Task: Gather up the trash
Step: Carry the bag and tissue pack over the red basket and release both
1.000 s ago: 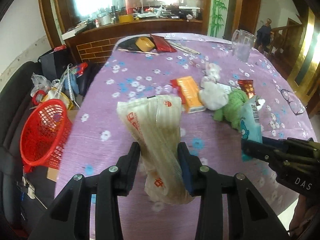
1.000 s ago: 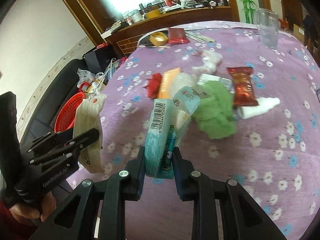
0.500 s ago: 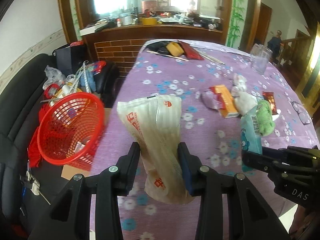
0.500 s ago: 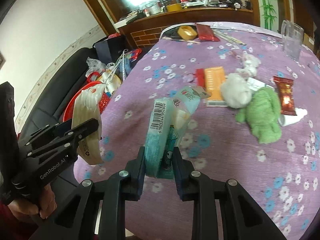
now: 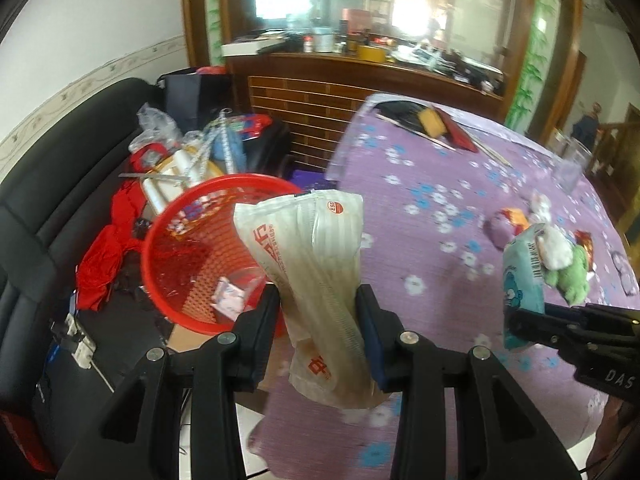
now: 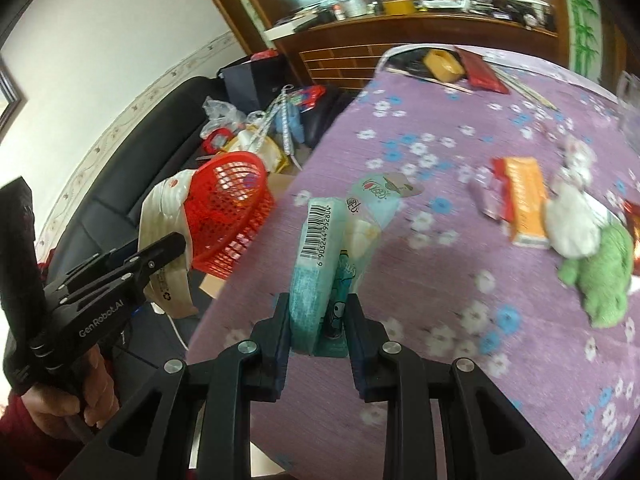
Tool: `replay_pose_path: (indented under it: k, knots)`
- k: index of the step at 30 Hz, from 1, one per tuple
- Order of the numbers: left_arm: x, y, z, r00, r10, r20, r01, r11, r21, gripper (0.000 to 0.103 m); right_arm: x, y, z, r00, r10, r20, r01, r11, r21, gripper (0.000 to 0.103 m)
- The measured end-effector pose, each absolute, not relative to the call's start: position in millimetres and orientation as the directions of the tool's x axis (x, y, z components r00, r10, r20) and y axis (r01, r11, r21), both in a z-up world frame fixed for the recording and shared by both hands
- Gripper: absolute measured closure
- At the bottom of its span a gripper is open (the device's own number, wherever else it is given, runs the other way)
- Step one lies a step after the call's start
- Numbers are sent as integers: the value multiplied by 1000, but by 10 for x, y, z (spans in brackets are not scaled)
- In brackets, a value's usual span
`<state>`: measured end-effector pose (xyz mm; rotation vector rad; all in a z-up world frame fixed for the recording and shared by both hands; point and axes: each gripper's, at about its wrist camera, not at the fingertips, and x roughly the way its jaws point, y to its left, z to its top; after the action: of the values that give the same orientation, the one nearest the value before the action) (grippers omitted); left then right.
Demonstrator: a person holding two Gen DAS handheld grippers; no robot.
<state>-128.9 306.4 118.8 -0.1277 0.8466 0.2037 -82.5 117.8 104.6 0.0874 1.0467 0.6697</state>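
My left gripper point(image 5: 318, 312) is shut on a crumpled white plastic wrapper with red print point(image 5: 308, 264), held upright at the table's left edge beside the red mesh basket point(image 5: 192, 256). The wrapper also shows in the right wrist view point(image 6: 166, 236), in front of the basket point(image 6: 230, 212). My right gripper point(image 6: 318, 320) is shut on a teal tissue packet with a barcode point(image 6: 320, 248), held above the purple tablecloth. The packet also shows in the left wrist view point(image 5: 522, 276).
The basket sits on a black sofa point(image 5: 48, 208) among bags and clutter. On the flowered table point(image 6: 460, 280) lie an orange box point(image 6: 524, 204), a white wad point(image 6: 568, 220), a green plush point(image 6: 604, 272) and a glass point(image 5: 570, 160). A wooden counter point(image 5: 360, 76) stands behind.
Both grippers have swung left with their loads. The red basket has come much closer and now sits just past the left gripper's wrapper.
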Motion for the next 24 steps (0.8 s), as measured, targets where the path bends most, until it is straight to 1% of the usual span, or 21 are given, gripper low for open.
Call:
replay_pose_path:
  k: [5, 8, 13, 17, 24]
  knots:
    - [-1264, 3458, 1211, 640, 157, -752, -282, 958, -41, 65, -642, 1626, 1181, 273, 586, -763, -533, 752, 387, 75]
    - [-1215, 3681, 1226, 637, 159, -754, -296, 954, -49, 64, -519, 1961, 1278, 251, 604, -756, -577, 721, 384, 75]
    - [-1136, 3933, 1221, 633, 152, -759, -305, 950, -64, 64, -298, 2457, 1320, 200, 628, -752, -604, 683, 410, 74]
    - [-1052, 4118, 1185, 625, 151, -766, -324, 943, -80, 64, -115, 2818, 1252, 158, 630, -760, -611, 667, 426, 73]
    - [-928, 4322, 1148, 620, 154, -769, -348, 933, -93, 64, 151, 3126, 1066, 123, 621, -774, -580, 678, 452, 69]
